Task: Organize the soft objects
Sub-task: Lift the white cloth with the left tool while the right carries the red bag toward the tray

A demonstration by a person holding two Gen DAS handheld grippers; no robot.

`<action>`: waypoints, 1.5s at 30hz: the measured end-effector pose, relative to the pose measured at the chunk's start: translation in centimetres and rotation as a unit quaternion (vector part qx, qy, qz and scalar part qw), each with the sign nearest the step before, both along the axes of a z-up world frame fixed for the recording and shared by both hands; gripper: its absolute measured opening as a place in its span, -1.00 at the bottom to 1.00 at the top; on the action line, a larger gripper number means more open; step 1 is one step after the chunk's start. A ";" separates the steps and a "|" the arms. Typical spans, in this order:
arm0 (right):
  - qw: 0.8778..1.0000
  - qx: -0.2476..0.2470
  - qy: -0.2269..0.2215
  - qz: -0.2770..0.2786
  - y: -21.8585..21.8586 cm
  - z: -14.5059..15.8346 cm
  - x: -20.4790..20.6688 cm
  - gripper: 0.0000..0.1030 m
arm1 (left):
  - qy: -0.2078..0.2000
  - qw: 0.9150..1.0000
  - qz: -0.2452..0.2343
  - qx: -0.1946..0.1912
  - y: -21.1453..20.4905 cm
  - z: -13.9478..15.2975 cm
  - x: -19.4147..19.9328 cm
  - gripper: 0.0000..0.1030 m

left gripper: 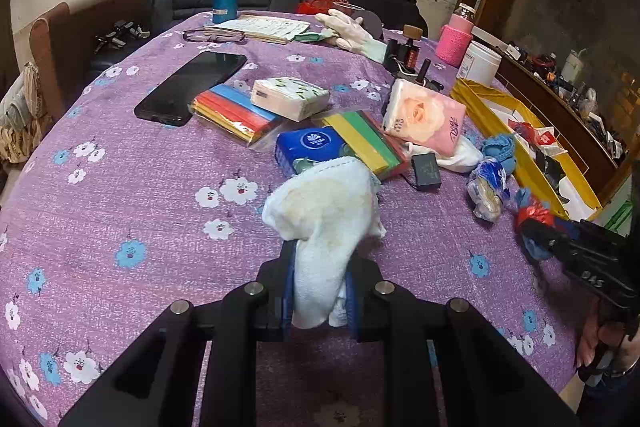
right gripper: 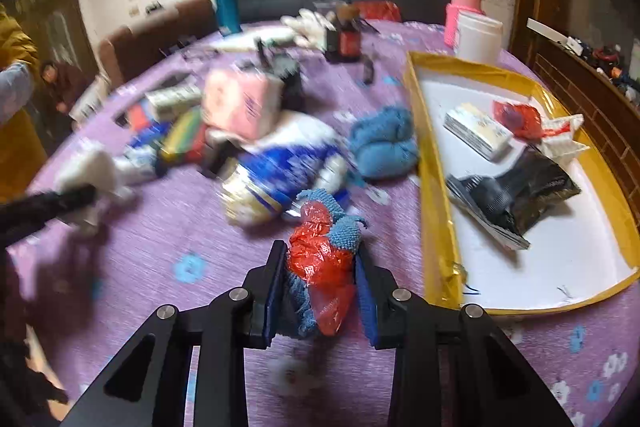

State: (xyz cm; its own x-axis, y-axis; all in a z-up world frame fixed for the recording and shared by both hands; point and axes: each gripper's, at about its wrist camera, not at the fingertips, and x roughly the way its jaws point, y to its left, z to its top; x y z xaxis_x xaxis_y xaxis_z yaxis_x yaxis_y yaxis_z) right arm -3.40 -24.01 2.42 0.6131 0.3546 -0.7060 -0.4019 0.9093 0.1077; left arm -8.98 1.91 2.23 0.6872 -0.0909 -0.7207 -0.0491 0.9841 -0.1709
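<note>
- The left gripper (left gripper: 320, 255) is clamped on a white towel (left gripper: 326, 211), near the middle of the purple floral tablecloth (left gripper: 132, 187).
- The right gripper (right gripper: 320, 275) grips 1 red-and-blue cloth bundle (right gripper: 324, 247), just left of the yellow tray (right gripper: 434, 187).

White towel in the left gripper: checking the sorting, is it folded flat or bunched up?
Bunched up. The white towel hangs crumpled between the left gripper pads, shut on it, not flat.
</note>
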 end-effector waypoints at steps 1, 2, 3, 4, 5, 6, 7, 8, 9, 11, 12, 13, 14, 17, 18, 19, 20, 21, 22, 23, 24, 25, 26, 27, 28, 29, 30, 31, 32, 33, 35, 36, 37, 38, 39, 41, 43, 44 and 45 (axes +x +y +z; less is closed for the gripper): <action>1.000 0.009 -0.008 0.008 0.3 0.4 -0.3 -0.32 | 0.000 1.000 -0.002 0.001 -0.1 0.0 0.0 -0.62; 1.000 0.020 -0.016 0.016 0.6 0.8 -0.7 -0.32 | 0.000 1.000 -0.005 0.002 -0.4 0.0 0.0 -0.62; 0.999 0.027 -0.022 0.024 1.0 1.2 -1.0 -0.32 | 0.000 1.000 -0.007 0.003 -0.6 0.0 0.0 -0.62; 0.999 0.033 -0.025 0.032 1.4 1.5 -1.1 -0.32 | -0.001 1.000 -0.010 0.004 -0.8 0.1 -0.1 -0.62; 0.998 0.040 -0.029 0.041 1.8 1.9 -1.4 -0.32 | -0.003 1.000 -0.013 0.005 -1.0 0.2 -0.2 -0.62; 0.997 0.045 -0.032 0.049 2.2 2.2 -1.7 -0.32 | -0.004 1.000 -0.016 0.006 -1.3 0.4 -0.2 -0.62; 0.997 0.048 -0.031 0.054 2.5 2.3 -1.8 -0.32 | -0.006 1.000 -0.019 0.008 -1.5 0.5 -0.3 -0.62; 0.996 0.053 -0.031 0.058 2.8 2.4 -1.9 -0.32 | -0.007 1.000 -0.021 0.009 -1.7 0.6 -0.3 -0.62; 0.996 0.059 -0.030 0.062 3.0 2.5 -2.0 -0.32 | -0.009 1.000 -0.023 0.008 -1.9 0.8 -0.4 -0.62; 0.995 0.063 -0.030 0.065 3.3 2.6 -2.3 -0.32 | -0.012 1.000 -0.027 0.011 -2.2 1.1 -0.6 -0.62; 0.995 0.064 -0.030 0.065 3.4 2.6 -2.3 -0.32 | -0.014 0.999 -0.028 0.012 -2.4 1.2 -0.6 -0.62; 0.995 0.066 -0.029 0.065 3.4 2.6 -2.3 -0.32 | -0.014 0.999 -0.028 0.012 -2.4 1.3 -0.7 -0.62; 0.995 0.068 -0.027 0.065 3.4 2.5 -2.3 -0.32 | -0.014 0.999 -0.028 0.011 -2.5 1.4 -0.7 -0.62; 0.995 0.077 -0.019 0.066 3.5 2.6 -2.3 -0.32 | -0.018 0.999 -0.032 0.011 -2.8 1.8 -0.8 -0.62; 0.994 0.080 -0.021 0.067 3.5 2.8 -2.3 -0.32 | -0.019 0.999 -0.034 0.012 -2.9 1.9 -0.8 -0.62; 0.994 0.080 -0.023 0.068 3.6 2.9 -2.3 -0.32 | -0.021 0.999 -0.035 0.014 -3.1 2.0 -0.9 -0.62; 0.994 0.081 -0.024 0.069 3.6 3.0 -2.3 -0.32 | -0.021 0.999 -0.036 0.014 -3.2 2.1 -0.9 -0.62; 0.994 0.082 -0.026 0.069 3.7 3.1 -2.4 -0.32 | -0.020 0.999 -0.037 0.014 -3.3 2.1 -0.9 -0.62; 0.994 0.084 -0.027 0.070 3.7 3.2 -2.5 -0.32 | -0.020 0.999 -0.039 0.014 -3.4 2.2 -0.8 -0.62; 0.993 0.086 -0.028 0.071 3.7 3.2 -2.5 -0.32 | -0.020 0.999 -0.039 0.014 -3.5 2.2 -0.8 -0.62; 0.993 0.087 -0.028 0.071 3.7 3.3 -2.5 -0.32 | -0.021 0.999 -0.040 0.015 -3.6 2.3 -0.8 -0.62; 0.993 0.088 -0.029 0.070 3.6 3.3 -2.5 -0.32 | -0.021 0.999 -0.041 0.015 -3.8 2.4 -0.8 -0.62; 0.993 0.089 -0.029 0.069 3.5 3.3 -2.5 -0.32 | -0.022 0.999 -0.043 0.016 -4.0 2.5 -0.7 -0.62; 0.993 0.091 -0.030 0.067 3.3 3.4 -2.5 -0.32 | -0.022 0.999 -0.044 0.015 -4.2 2.6 -0.7 -0.62; 0.993 0.094 -0.030 0.066 3.1 3.4 -2.5 -0.32 | -0.022 0.999 -0.046 0.015 -4.4 2.7 -0.6 -0.62; 0.993 0.097 -0.030 0.064 2.8 3.5 -2.5 -0.32 | -0.023 0.998 -0.049 0.014 -4.7 2.8 -0.5 -0.62; 0.993 0.101 -0.031 0.061 2.5 3.5 -2.4 -0.32 | -0.024 0.998 -0.052 0.015 -5.0 2.9 -0.5 -0.62; 0.992 0.103 -0.032 0.059 2.2 3.6 -2.4 -0.32 | -0.024 0.998 -0.055 0.015 -5.3 3.0 -0.4 -0.62; 0.992 0.105 -0.033 0.056 2.0 3.7 -2.5 -0.32 | -0.024 0.998 -0.058 0.017 -5.7 3.1 -0.3 -0.62; 0.992 0.108 -0.036 0.053 1.6 3.8 -2.5 -0.32 | -0.025 0.998 -0.063 0.020 -6.2 3.2 -0.3 -0.62; 0.992 0.114 -0.039 0.043 0.9 3.9 -2.5 -0.32 | -0.025 0.997 -0.069 0.022 -6.9 3.2 -0.1 -0.62; 0.992 0.116 -0.040 0.040 0.6 3.9 -2.4 -0.32 | -0.024 0.997 -0.075 0.022 -7.4 3.3 0.0 -0.62; 0.991 0.119 -0.040 0.035 0.2 3.9 -2.4 -0.32 | -0.024 0.996 -0.079 0.022 -7.8 3.3 0.1 -0.62; 0.991 0.123 -0.042 0.031 -0.3 4.0 -2.4 -0.32 | -0.023 0.996 -0.084 0.024 -8.3 3.4 0.2 -0.62; 0.991 0.126 -0.044 0.028 -0.7 4.1 -2.5 -0.32 | -0.024 0.995 -0.089 0.027 -8.9 3.4 0.3 -0.62; 0.990 0.131 -0.048 0.018 -1.7 4.3 -2.5 -0.32 | -0.023 0.995 -0.096 0.031 -9.8 3.5 0.4 -0.62; 0.989 0.140 -0.050 0.006 -2.9 4.5 -2.5 -0.32 | -0.023 0.993 -0.107 0.032 -10.8 3.6 0.6 -0.62; 0.988 0.143 -0.051 -0.001 -3.4 4.6 -2.5 -0.32 | -0.023 0.993 -0.111 0.033 -11.3 3.7 0.7 -0.62; 0.988 0.145 -0.052 -0.006 -4.1 4.6 -2.6 -0.32 | -0.023 0.992 -0.116 0.033 -11.8 3.7 0.9 -0.62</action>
